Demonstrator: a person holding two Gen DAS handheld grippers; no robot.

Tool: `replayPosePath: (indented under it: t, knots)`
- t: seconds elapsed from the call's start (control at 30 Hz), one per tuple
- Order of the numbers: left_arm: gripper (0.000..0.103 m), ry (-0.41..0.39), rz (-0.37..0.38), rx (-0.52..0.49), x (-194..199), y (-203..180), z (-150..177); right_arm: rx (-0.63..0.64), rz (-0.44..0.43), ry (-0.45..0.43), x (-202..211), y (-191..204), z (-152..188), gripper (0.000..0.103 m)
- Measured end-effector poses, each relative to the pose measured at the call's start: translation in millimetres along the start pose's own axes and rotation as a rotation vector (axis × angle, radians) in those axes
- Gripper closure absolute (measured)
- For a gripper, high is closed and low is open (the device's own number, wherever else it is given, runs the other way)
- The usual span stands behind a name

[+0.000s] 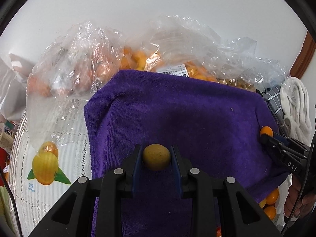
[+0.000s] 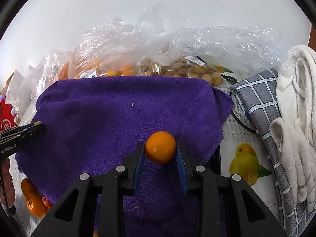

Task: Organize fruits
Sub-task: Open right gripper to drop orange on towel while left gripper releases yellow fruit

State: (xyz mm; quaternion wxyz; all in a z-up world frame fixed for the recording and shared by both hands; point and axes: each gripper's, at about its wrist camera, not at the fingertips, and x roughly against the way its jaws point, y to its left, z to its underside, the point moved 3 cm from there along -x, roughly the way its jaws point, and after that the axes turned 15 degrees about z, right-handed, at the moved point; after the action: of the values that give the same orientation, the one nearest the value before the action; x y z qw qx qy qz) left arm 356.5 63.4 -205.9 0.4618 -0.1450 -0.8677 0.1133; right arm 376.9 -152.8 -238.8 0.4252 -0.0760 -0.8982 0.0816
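Loose oranges (image 2: 33, 201) beside towel (image 2: 118, 108): R view only.

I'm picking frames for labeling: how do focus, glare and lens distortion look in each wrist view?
Left wrist view: brownish fruit in the left gripper sharp; clear plastic bags behind soft with glare; strong fisheye bending, dark corners. Right wrist view: orange fruit in the right gripper crisp; purple towel evenly lit; bag highlights, same bending.
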Motion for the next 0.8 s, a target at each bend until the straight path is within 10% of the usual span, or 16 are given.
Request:
replayPosePath:
  t: [0.53,0.8]
  knots:
    - [0.076,0.026,-0.015,-0.012,-7,0,2,0.029,0.012,0.013,-4,8,0,0.071]
    - [0.076,0.037,-0.009,-0.021,-11,-4,3,0.031,0.010,0.000,3,7,-1,0.049]
